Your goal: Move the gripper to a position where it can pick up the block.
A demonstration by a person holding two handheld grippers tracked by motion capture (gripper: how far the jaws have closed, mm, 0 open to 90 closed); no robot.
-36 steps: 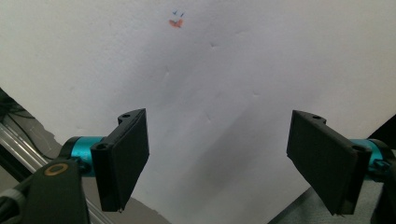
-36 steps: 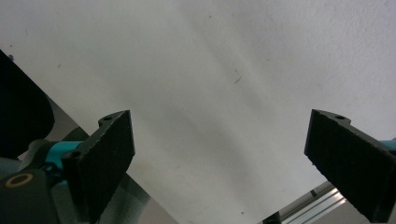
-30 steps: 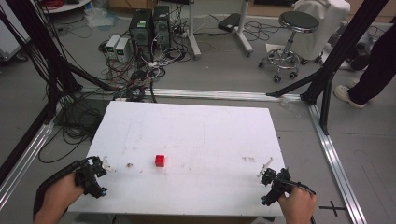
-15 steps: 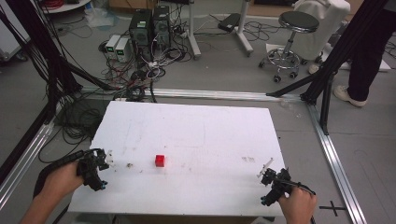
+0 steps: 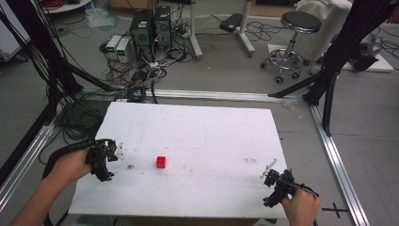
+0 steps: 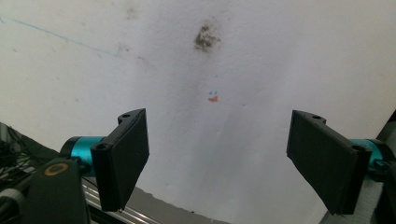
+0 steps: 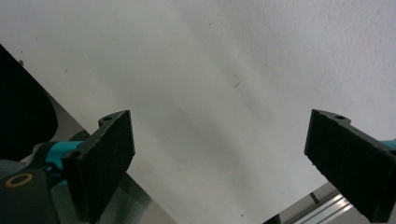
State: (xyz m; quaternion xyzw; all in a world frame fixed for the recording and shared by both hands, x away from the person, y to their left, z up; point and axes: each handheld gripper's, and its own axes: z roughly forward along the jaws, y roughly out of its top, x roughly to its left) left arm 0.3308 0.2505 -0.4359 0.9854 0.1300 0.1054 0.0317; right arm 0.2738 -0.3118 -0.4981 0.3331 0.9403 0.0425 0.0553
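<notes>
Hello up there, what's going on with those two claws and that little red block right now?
Left claw open, empty, at the table's left edge. Right claw open, empty, near right corner. Red block untouched, alone mid-table. Nothing in the way.

There are no words or numbers to read here. A black cross mark [image 5: 339, 209] is on the floor [image 5: 371, 141].
</notes>
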